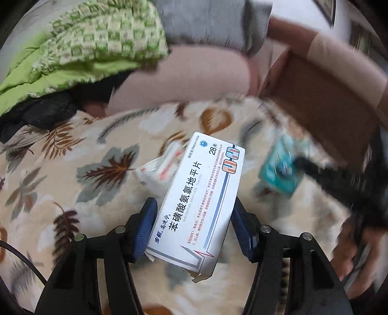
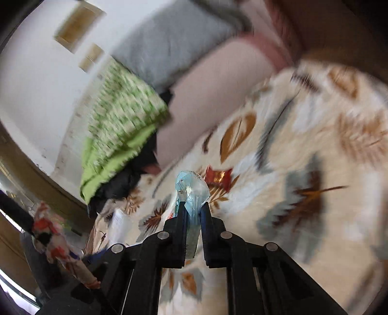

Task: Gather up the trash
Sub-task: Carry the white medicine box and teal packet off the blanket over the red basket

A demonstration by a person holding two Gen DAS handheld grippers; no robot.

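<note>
My left gripper is shut on a white medicine box with blue print, held tilted above a leaf-patterned blanket. A white crumpled wrapper lies on the blanket just beyond the box. My right gripper is shut on a light-blue plastic wrapper, which sticks up between the fingers. In the left wrist view that same blue wrapper shows blurred at the right, with the right gripper's black fingers beside it. A red shiny wrapper lies on the blanket beyond the right gripper.
A brown cardboard box stands at the back right of the bed. A pink pillow, a grey cushion, a green checked quilt and dark clothing are piled at the back. A hand shows at the right edge.
</note>
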